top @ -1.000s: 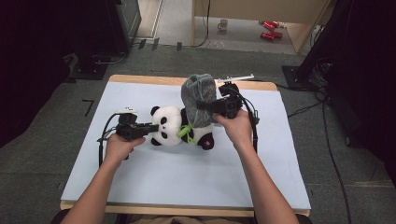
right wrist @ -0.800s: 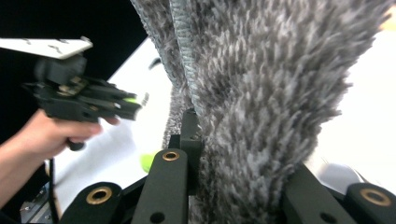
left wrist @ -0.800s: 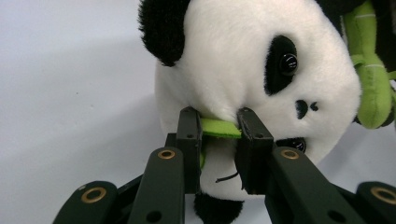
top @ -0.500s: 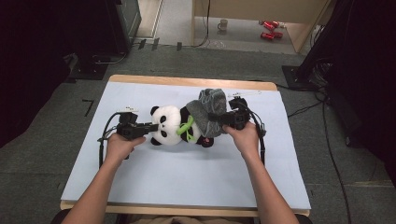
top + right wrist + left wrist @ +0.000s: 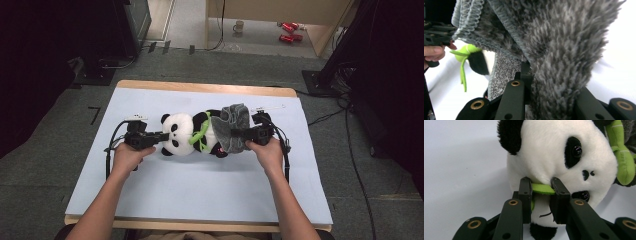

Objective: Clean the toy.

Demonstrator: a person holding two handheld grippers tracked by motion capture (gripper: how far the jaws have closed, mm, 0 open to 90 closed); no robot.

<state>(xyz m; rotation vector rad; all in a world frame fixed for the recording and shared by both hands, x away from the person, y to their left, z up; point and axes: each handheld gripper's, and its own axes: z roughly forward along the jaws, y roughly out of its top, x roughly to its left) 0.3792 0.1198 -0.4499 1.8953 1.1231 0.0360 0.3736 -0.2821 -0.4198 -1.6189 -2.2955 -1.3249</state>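
Panda (image 5: 187, 134) is lying on its side between the grippers, long axis running gripper to gripper. Left gripper (image 5: 162, 135) is pinching the green tab (image 5: 543, 189) at its head. Right gripper (image 5: 239, 134) is clamping grey cloth (image 5: 233, 125), probably draping the panda's far end.

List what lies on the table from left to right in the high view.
Left black tongs → black-and-white plush panda with its green bamboo sprig → fuzzy grey cloth → right black tongs held in the person's right hand.
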